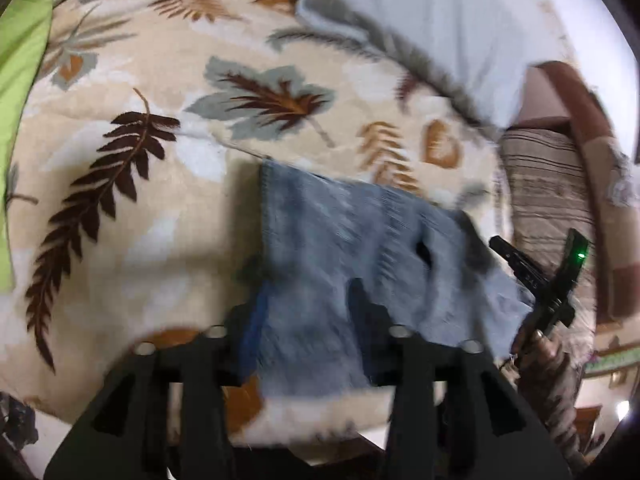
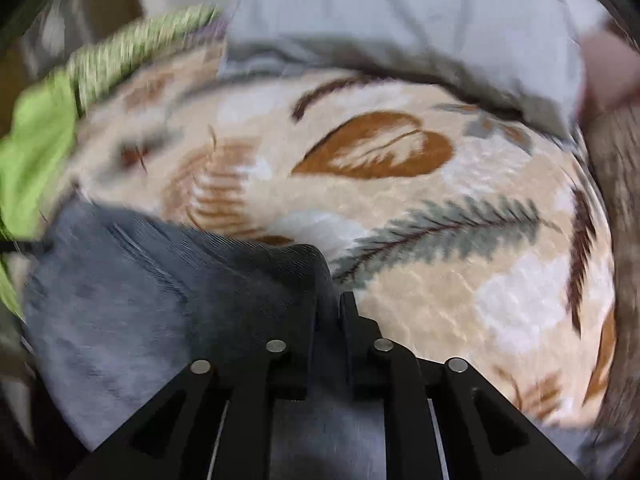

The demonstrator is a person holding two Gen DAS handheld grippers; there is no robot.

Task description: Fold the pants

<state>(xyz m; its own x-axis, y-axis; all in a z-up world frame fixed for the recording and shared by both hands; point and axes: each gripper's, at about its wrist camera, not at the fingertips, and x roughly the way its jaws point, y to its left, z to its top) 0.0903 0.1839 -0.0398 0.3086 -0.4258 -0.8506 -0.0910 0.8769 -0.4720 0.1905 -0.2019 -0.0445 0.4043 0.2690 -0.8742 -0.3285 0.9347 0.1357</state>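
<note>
Blue-grey denim pants (image 1: 340, 240) lie bunched on a beige leaf-print blanket (image 1: 160, 220). My left gripper (image 1: 304, 284) has a thick fold of them between its fingers and holds that end raised off the blanket. My right gripper (image 2: 329, 308) is shut on another edge of the pants (image 2: 160, 300), its fingers nearly together with cloth pinched between them. In the left wrist view the right gripper's black body (image 1: 532, 280), with a green light, shows at the pants' right edge, held by a hand (image 1: 552, 356). Both views are blurred.
A pale grey pillow or sheet (image 1: 440, 20) (image 2: 400, 20) lies at the blanket's far side. Bright green cloth (image 1: 20, 80) (image 2: 36, 152) borders the left. A brown striped fabric (image 1: 548, 184) stands at the right. Bare blanket (image 2: 400, 220) stretches ahead of the right gripper.
</note>
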